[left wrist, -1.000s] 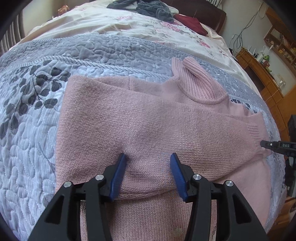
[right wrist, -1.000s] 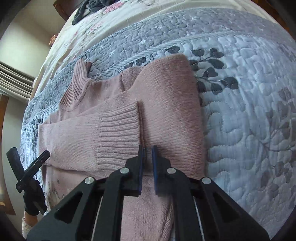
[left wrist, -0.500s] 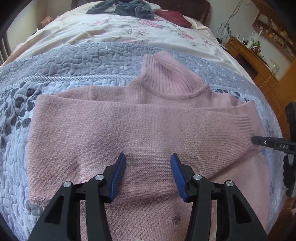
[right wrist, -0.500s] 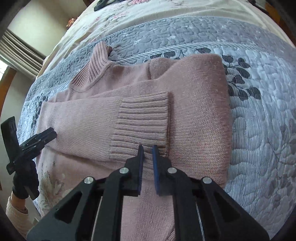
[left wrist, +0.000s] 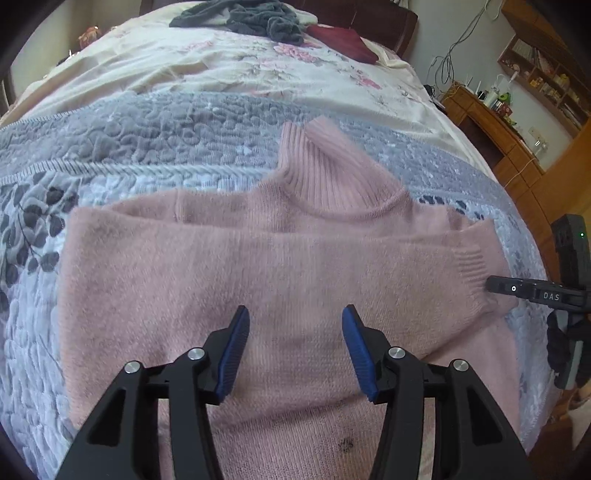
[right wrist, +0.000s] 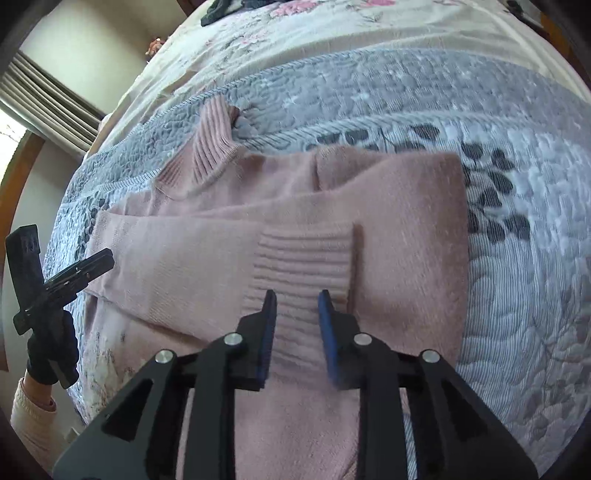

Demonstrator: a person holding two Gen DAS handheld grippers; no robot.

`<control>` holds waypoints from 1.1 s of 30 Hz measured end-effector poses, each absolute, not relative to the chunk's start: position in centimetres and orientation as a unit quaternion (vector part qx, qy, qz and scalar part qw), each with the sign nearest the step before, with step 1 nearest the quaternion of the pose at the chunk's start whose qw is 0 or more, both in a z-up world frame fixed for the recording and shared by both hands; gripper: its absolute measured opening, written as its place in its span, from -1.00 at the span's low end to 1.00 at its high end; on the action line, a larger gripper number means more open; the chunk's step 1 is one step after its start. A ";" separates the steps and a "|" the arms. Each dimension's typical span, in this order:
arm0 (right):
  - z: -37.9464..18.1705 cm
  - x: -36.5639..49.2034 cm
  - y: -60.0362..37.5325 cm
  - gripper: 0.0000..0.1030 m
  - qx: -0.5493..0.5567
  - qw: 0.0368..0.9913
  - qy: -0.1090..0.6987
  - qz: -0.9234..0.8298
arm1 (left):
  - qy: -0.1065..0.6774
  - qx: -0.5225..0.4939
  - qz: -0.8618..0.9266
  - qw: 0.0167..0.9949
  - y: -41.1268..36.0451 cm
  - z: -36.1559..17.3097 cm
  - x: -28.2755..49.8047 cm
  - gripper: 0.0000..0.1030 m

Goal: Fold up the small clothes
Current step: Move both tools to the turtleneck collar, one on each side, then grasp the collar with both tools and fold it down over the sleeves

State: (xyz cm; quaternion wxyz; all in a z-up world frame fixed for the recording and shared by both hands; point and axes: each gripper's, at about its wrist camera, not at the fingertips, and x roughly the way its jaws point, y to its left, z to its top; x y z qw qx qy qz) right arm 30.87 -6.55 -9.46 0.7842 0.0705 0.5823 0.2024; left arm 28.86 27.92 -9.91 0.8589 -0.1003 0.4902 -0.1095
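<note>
A pink knit sweater [left wrist: 229,273] with a ribbed high collar [left wrist: 325,173] lies flat on the grey quilt, both sleeves folded across its chest. My left gripper [left wrist: 295,314] hovers open over the middle of the sweater, nothing between its blue pads. In the right wrist view the sweater [right wrist: 406,221] fills the centre, and the ribbed cuff [right wrist: 306,254] of the upper sleeve lies just ahead of my right gripper [right wrist: 297,295]. That gripper stands open with the cuff lying loose under its tips. The right gripper also shows at the cuff [left wrist: 469,266] in the left wrist view.
The grey quilt [left wrist: 129,140] covers the near half of the bed, a floral sheet [left wrist: 221,66] the far half. Dark clothes [left wrist: 258,16] and a maroon item [left wrist: 343,40] lie at the head. A wooden desk [left wrist: 509,147] stands right. A gloved hand [right wrist: 51,350] holds the left gripper.
My right gripper has gone from shut to open and let the sleeve cuff lie on the sweater. The left gripper stayed open and drifted slightly over the sweater.
</note>
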 end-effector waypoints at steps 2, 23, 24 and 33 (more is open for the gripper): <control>-8.7 32.9 -5.3 -0.35 0.079 0.784 0.577 0.215 | 0.486 -0.082 -0.098 0.865 28.1 -9.1 31.3 0.13; -14.0 49.3 7.7 -0.54 0.081 0.749 0.599 0.270 | 0.536 -0.116 -0.147 0.823 25.9 -15.1 45.8 -0.63; -13.8 49.2 7.6 -0.63 0.086 0.749 0.597 0.275 | 0.532 -0.118 -0.149 0.825 25.9 -14.9 45.7 -0.65; -8.0 43.7 4.4 -0.66 0.066 0.797 0.508 0.320 | 0.430 -0.132 -0.207 0.869 27.3 -9.0 40.5 -0.82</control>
